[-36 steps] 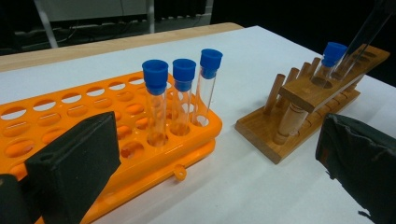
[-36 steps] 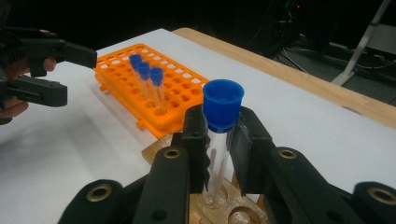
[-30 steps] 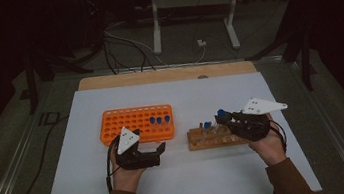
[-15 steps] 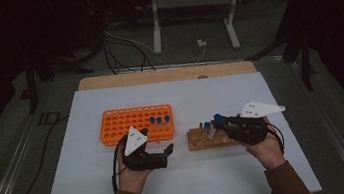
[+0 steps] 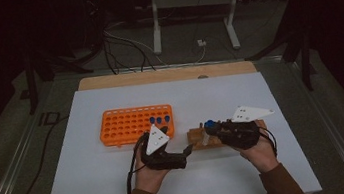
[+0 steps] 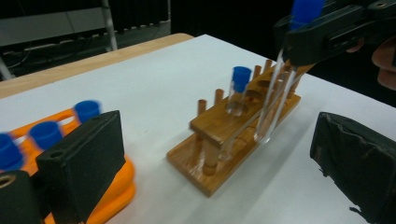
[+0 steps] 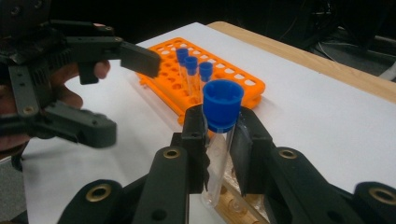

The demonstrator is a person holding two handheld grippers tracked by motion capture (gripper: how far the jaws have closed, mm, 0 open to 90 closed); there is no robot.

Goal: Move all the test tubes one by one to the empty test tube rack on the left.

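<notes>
Since our left gripper [image 5: 185,150] slid over from in front of the orange rack [image 5: 114,135] toward the wooden rack [image 5: 196,135] in the last second, we figure a handoff or a steadying hold is coming up; its jaws are spread wide with nothing between them, one on either side of the wooden rack's end in its own view; our right gripper [image 7: 218,140] hasn't budged and is clamped snug on a blue-capped tube [image 7: 217,154], tilted just over the wooden rack, tip not yet in a hole; one more capped tube [image 6: 239,91] already stands in that rack; further back, three capped tubes [image 7: 191,65] sit in the orange rack.
</notes>
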